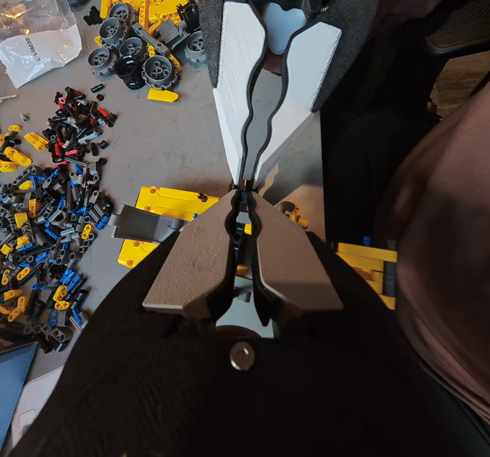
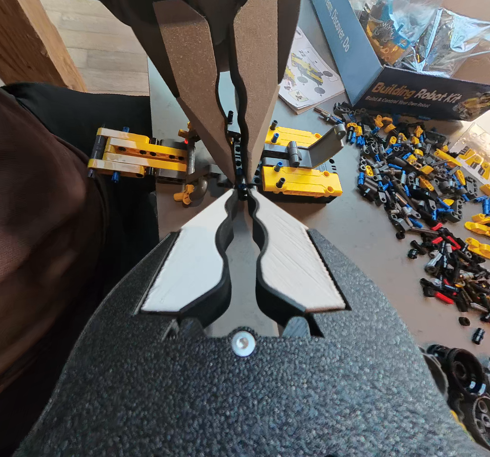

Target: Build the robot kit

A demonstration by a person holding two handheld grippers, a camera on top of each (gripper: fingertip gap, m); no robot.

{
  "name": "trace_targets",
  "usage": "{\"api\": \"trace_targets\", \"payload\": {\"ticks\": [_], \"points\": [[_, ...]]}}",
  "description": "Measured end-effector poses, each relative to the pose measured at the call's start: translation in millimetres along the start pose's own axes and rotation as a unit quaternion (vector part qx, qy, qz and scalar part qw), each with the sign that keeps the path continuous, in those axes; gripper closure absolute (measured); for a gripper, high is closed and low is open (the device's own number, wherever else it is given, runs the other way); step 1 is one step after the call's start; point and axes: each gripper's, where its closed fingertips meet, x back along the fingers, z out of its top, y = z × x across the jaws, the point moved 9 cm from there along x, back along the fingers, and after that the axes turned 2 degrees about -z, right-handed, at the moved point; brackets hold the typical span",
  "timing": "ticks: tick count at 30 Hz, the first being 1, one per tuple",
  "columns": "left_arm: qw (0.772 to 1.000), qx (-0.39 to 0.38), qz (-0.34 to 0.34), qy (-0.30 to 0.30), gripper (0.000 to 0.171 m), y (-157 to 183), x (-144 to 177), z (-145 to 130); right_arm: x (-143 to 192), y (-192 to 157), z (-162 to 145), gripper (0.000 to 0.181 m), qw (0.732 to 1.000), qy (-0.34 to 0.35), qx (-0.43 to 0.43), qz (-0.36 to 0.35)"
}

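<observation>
left claw [image 1: 243,200]: closed on black beam [image 1: 240,235]
right claw [image 2: 241,195]: pinching blue pin [image 2: 241,186], tip-to-tip with left claw
pin axis: cannot tell

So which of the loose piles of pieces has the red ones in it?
The black pin pile lying between the grey wheels and the blue-grey-yellow pile; only it shows red pins.

My tongs' tips hide the tiny pin [image 2: 241,188] between them; wheels [image 2: 466,380] are cut off at the frame edge
</observation>
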Motion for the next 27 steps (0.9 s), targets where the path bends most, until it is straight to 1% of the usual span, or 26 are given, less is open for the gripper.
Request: {"api": "trace_targets", "payload": {"ticks": [3,7,9,12,14,17,19,23,27], "points": [[1.000,0.009,0.001,0.002,0.166,-2,1,0,0,4,-3,0.178,0.999,0.009,-0.037,0.012],[1.000,0.022,-0.007,-0.010,0.150,-3,8,-5,1,5,-7,0.178,0.997,0.014,-0.075,0.034],[0.999,0.023,-0.010,-0.027,0.147,-4,14,-11,-1,5,-9,0.179,0.995,0.001,-0.091,0.039],[0.999,0.033,-0.024,-0.036,0.150,-9,19,-23,-4,4,-9,0.178,0.995,-0.010,-0.096,0.040],[0.998,0.036,-0.027,-0.039,0.150,-11,17,-26,-7,4,-9,0.179,0.994,-0.013,-0.099,0.045],[0.999,0.013,-0.033,-0.036,0.150,-8,12,-22,-9,6,-9,0.179,0.993,-0.018,-0.110,0.049],[0.998,-0.005,-0.026,-0.052,0.150,-8,5,-23,-10,6,-9,0.179,0.992,-0.022,-0.115,0.052],[0.998,-0.024,-0.033,-0.041,0.158,-7,2,-21,-13,8,-10,0.179,0.991,-0.029,-0.123,0.055],[0.999,-0.010,-0.032,-0.027,0.159,-8,2,-23,-14,10,-11,0.179,0.989,-0.032,-0.134,0.059]]}}
